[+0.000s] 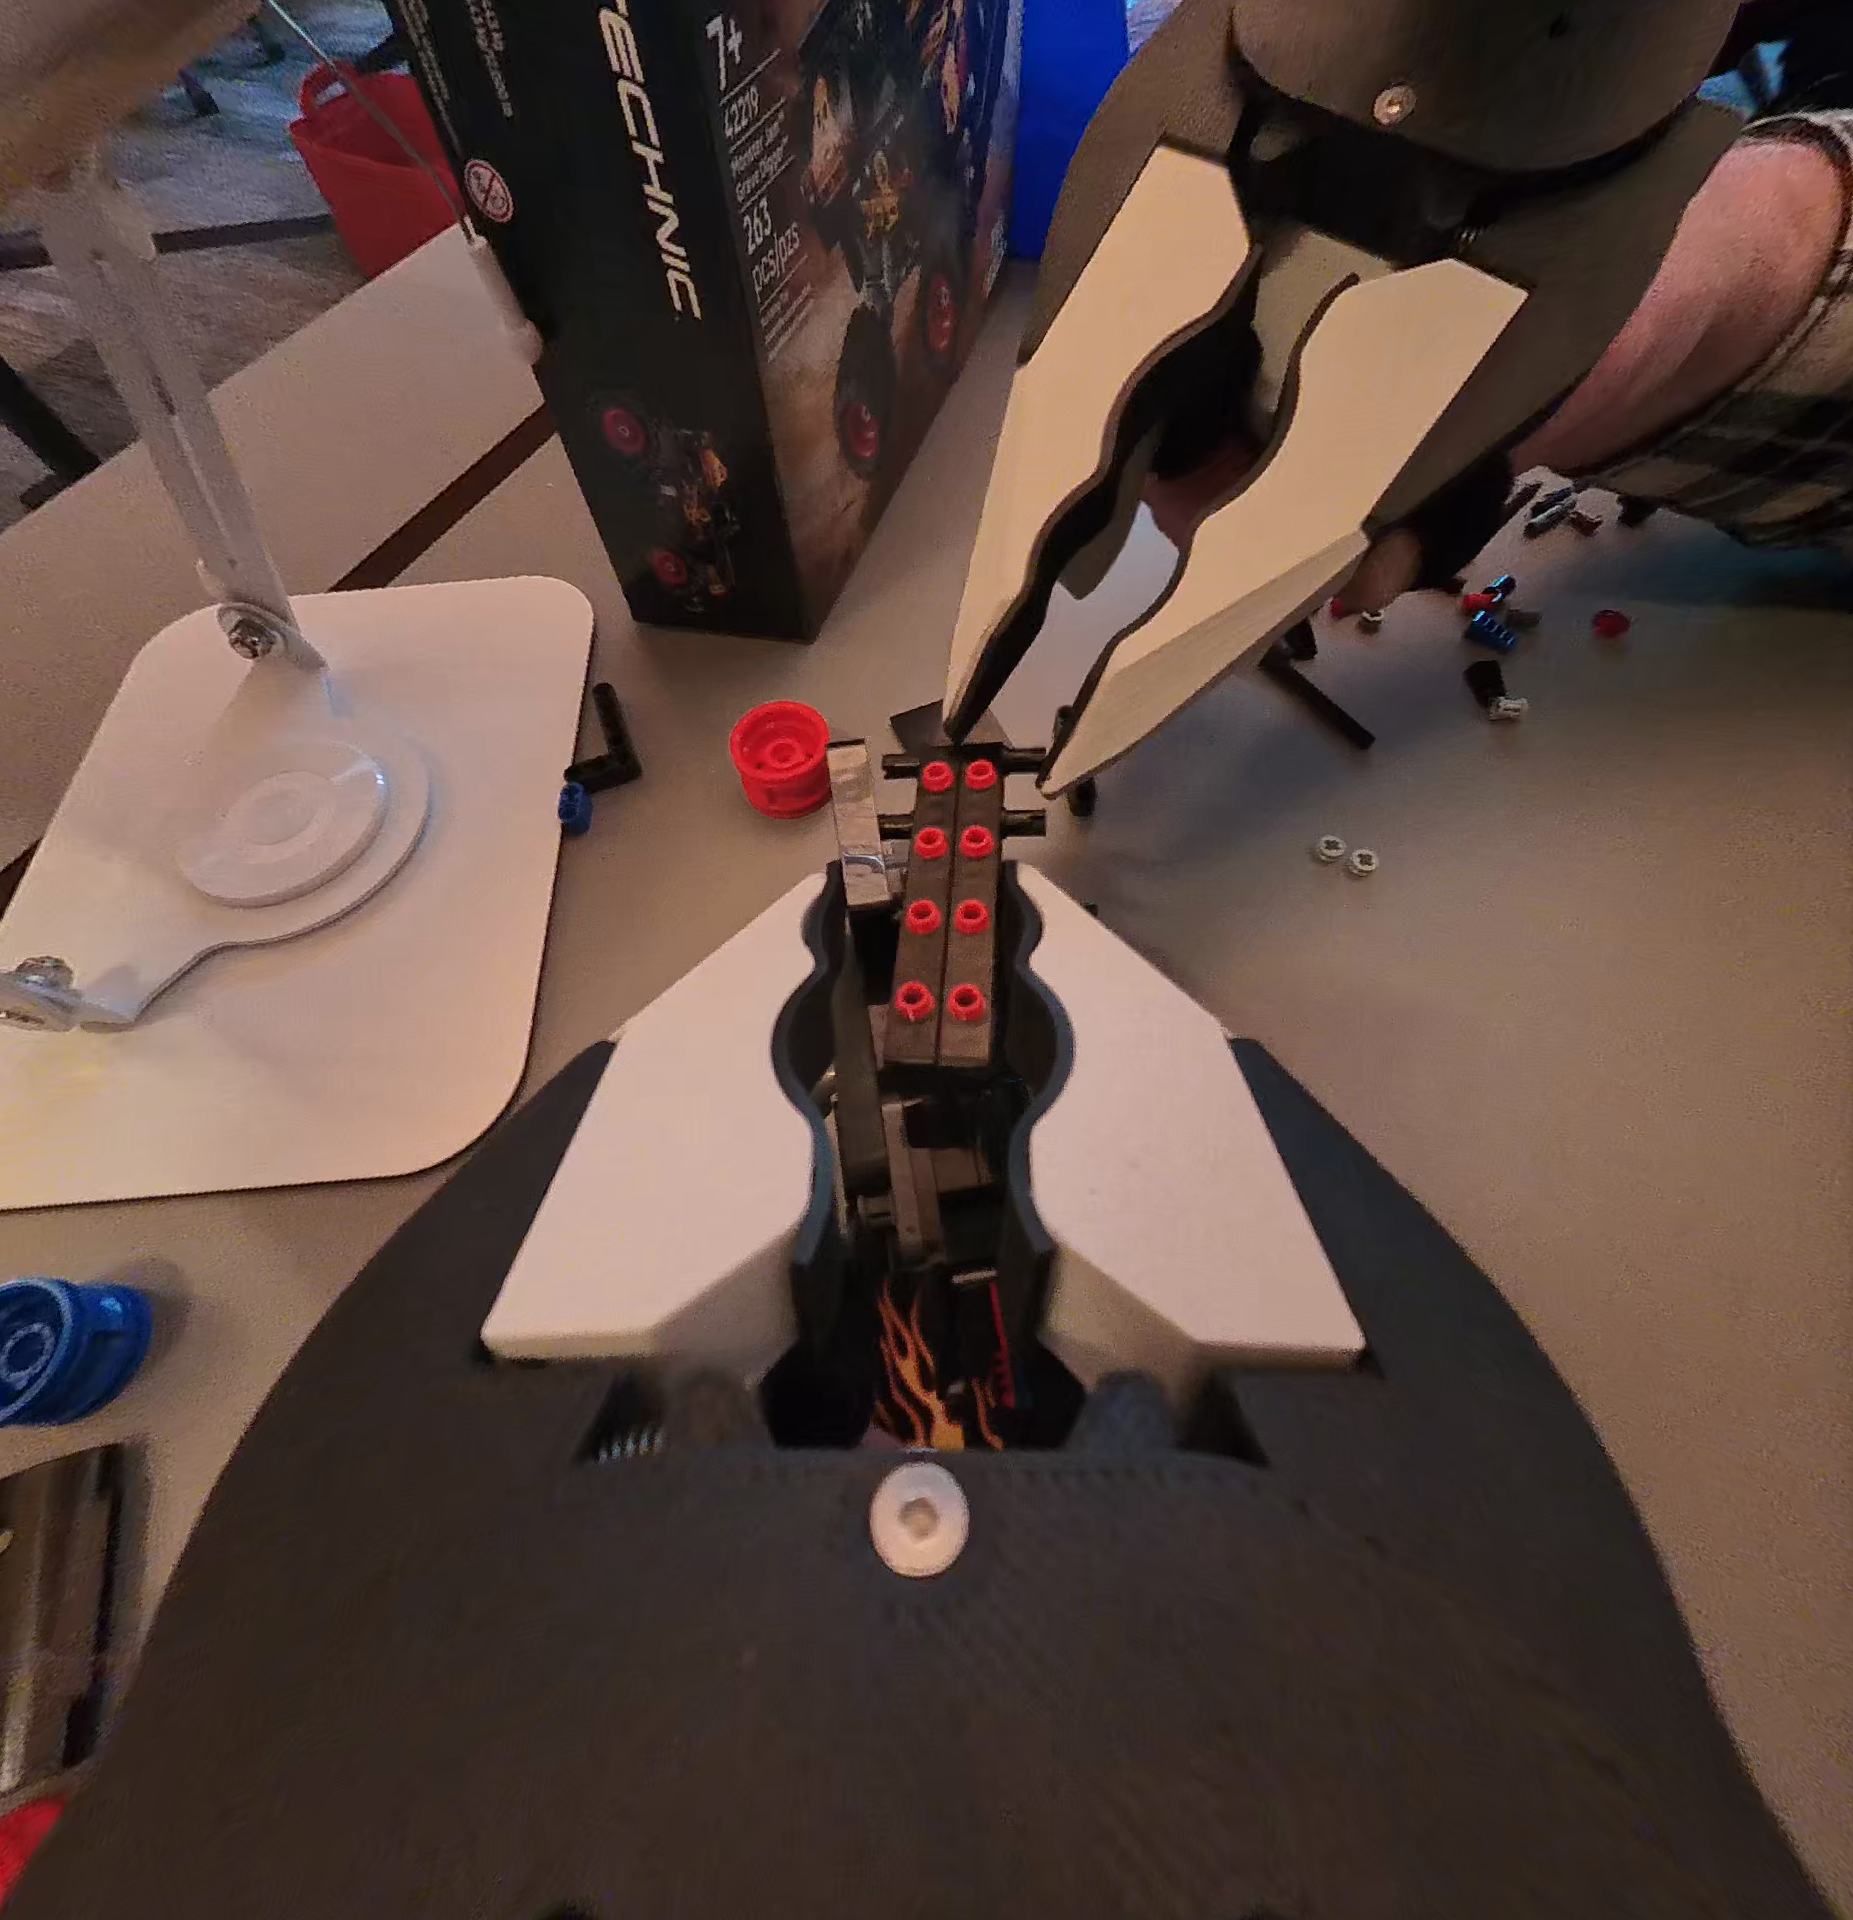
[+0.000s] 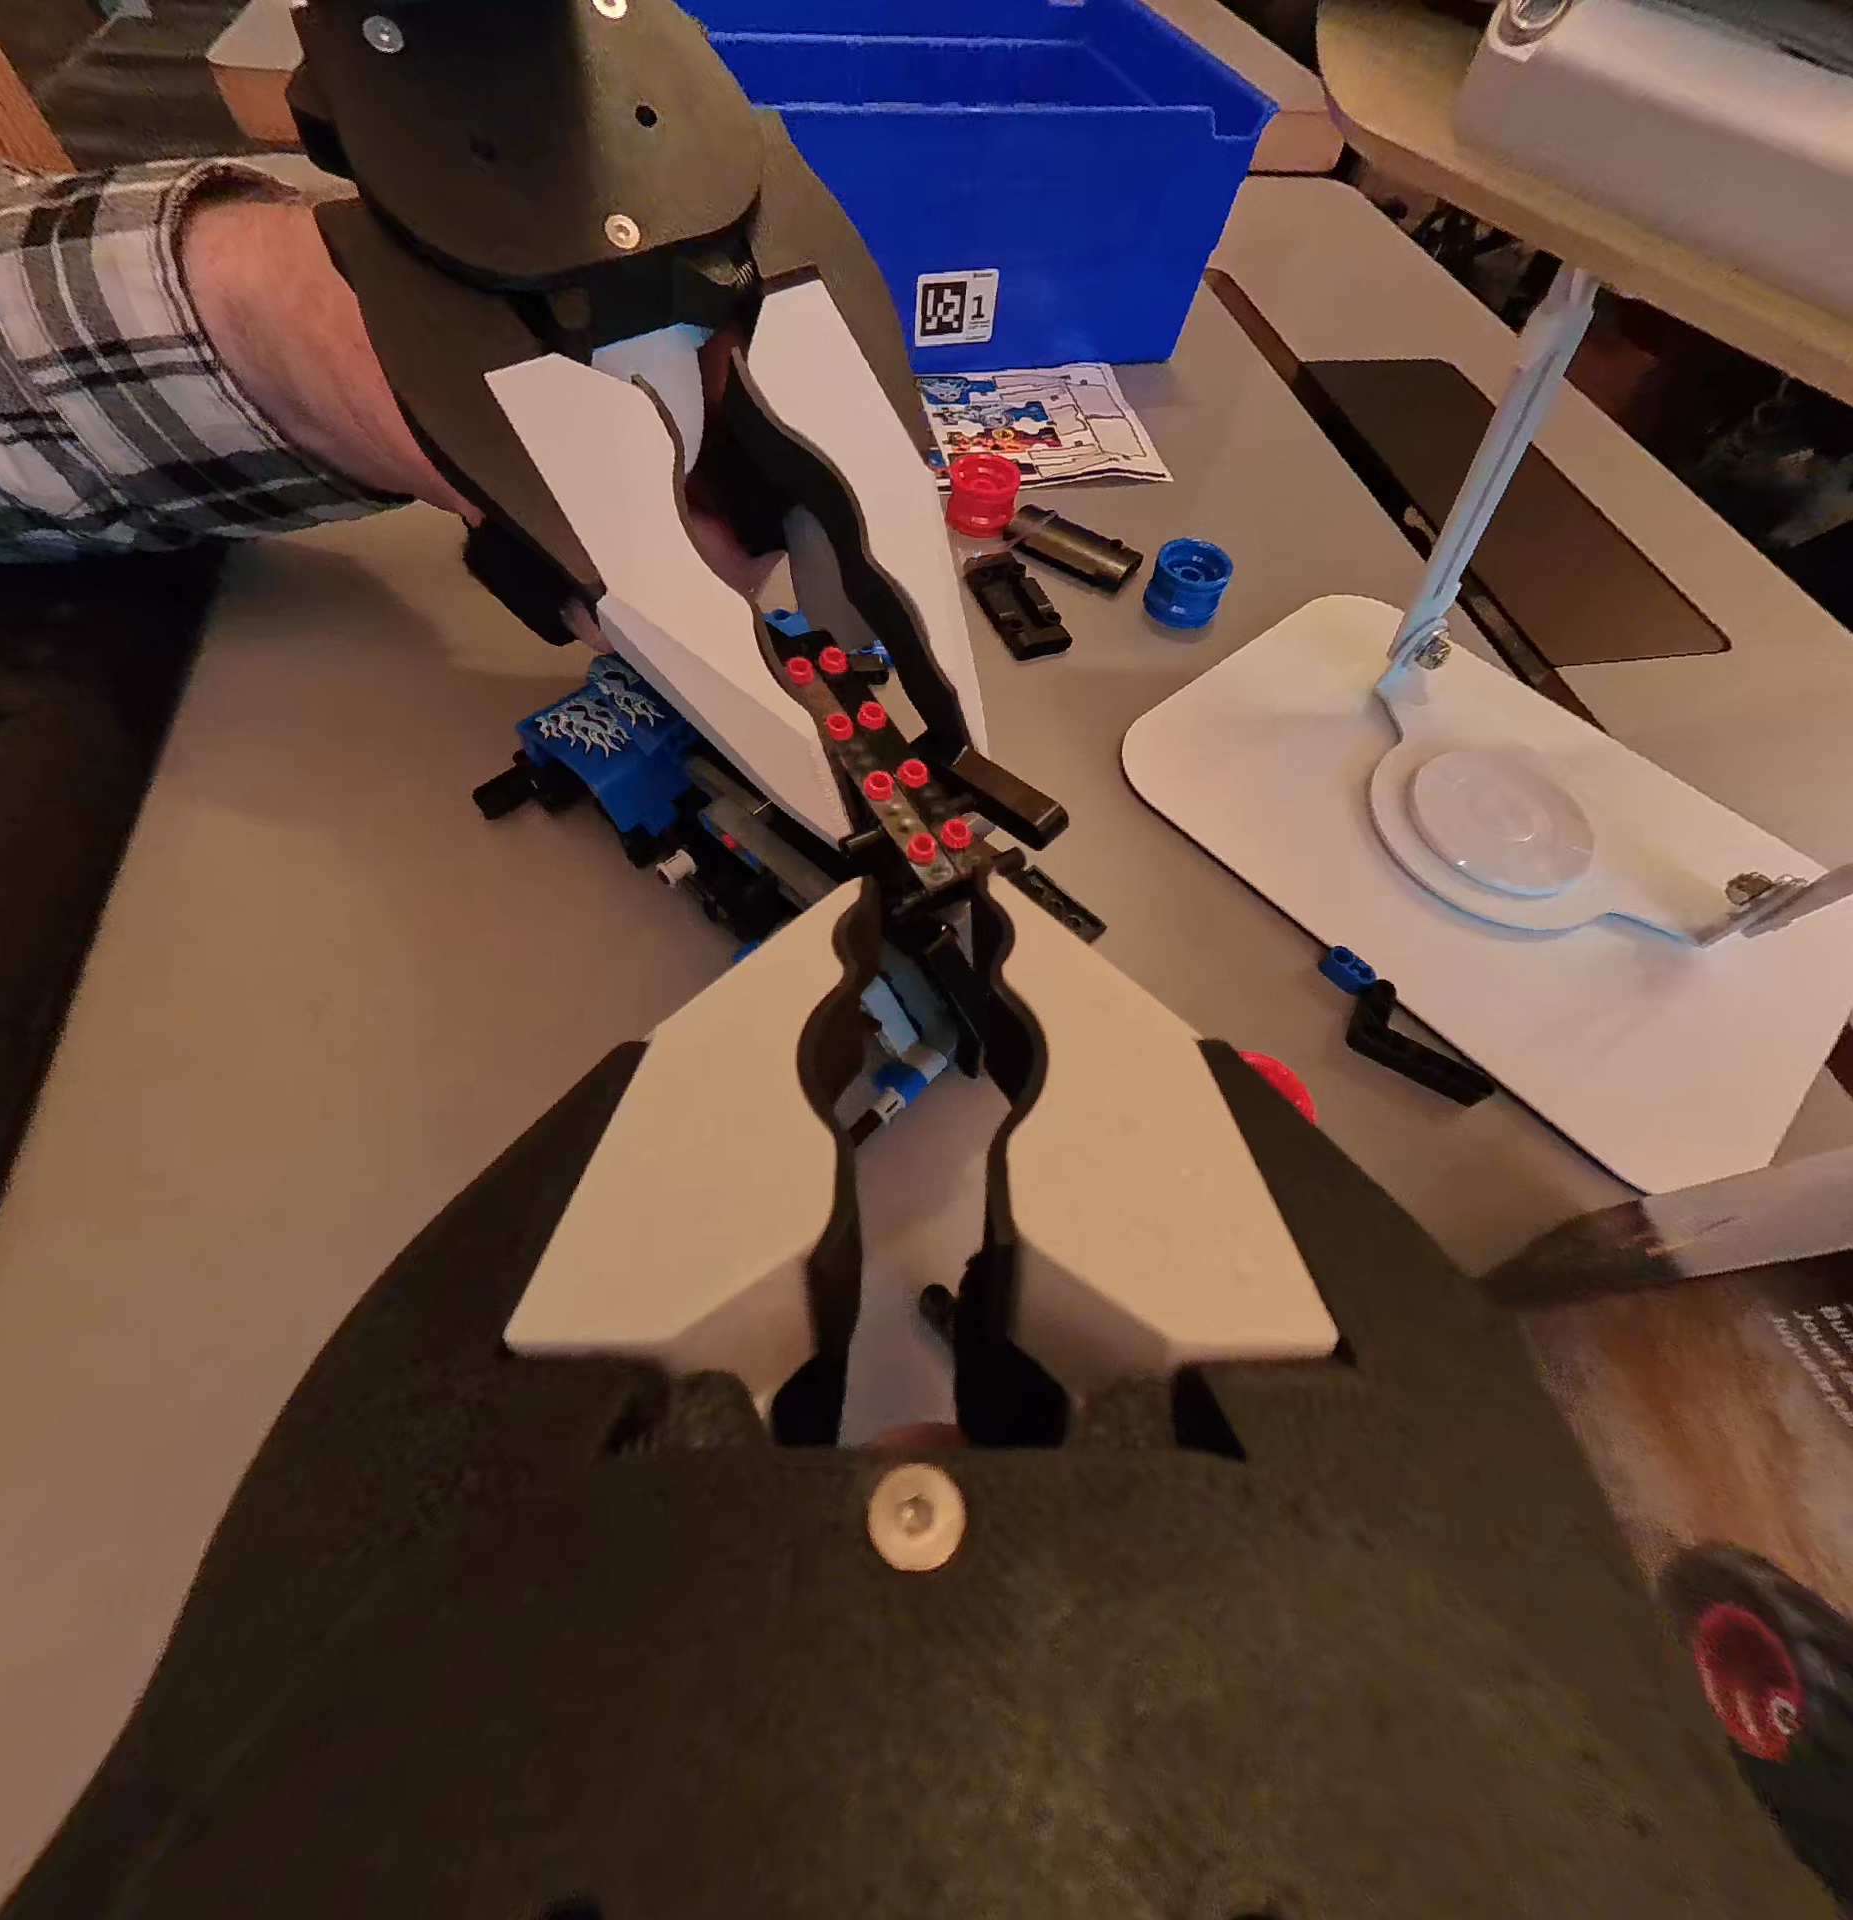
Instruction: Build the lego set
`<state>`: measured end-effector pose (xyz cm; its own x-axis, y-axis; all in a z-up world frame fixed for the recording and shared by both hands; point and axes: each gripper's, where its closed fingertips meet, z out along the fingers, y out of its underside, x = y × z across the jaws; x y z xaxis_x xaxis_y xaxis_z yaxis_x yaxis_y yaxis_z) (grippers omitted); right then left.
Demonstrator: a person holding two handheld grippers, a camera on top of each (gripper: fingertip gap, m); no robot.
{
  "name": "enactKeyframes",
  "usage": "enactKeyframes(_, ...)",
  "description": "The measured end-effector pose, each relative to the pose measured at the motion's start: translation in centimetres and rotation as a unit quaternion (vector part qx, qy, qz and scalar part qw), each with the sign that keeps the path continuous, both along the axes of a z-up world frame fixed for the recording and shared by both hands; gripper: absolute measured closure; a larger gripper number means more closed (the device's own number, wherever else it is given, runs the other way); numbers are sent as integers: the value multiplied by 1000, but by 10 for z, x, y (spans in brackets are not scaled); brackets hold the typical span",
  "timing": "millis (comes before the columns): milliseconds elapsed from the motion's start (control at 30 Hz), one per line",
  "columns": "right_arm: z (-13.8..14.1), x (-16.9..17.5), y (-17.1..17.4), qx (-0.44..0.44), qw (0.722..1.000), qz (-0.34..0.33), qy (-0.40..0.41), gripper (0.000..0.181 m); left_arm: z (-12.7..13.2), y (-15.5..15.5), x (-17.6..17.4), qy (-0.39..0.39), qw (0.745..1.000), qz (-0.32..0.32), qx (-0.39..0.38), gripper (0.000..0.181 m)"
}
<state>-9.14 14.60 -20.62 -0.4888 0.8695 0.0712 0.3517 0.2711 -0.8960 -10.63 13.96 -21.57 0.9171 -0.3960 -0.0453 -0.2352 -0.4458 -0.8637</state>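
The half-built lego model point(image 1: 943, 914), a dark beam with two rows of red pins point(image 1: 937, 844), sits at the centre of the table point(image 1: 1524, 1039), clamped between the fingers of the left gripper point(image 1: 932, 883). The right gripper point(image 1: 1005, 753) comes in from one o'clock, its tips pinched on the beam's far end. At eleven o'clock lies a red wheel point(image 1: 782, 758); beyond it stands the set's box point(image 1: 735, 312), and at nine o'clock a white stand point(image 1: 278, 883).
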Motion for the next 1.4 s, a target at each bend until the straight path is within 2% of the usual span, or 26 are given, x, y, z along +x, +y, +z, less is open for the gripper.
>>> enactKeyframes(133,-2,1,-1,-37,999,-5,-25,166,0,0,0,1,1000,5,2,155)
enactKeyframes(467,-21,0,-3,-78,993,-32,-83,150,1,1,0,1,1000,11,6,155)
enactKeyframes(667,-15,-4,-2,-110,991,-38,-69,165,1,1,0,7,1000,9,8,155)
enactKeyframes(1167,-6,-9,8,-83,994,-46,-48,173,-3,4,1,27,999,-26,-21,140)
enactKeyframes(1400,-7,-12,10,-85,994,-46,-49,173,-4,8,-1,26,998,-39,-29,141)
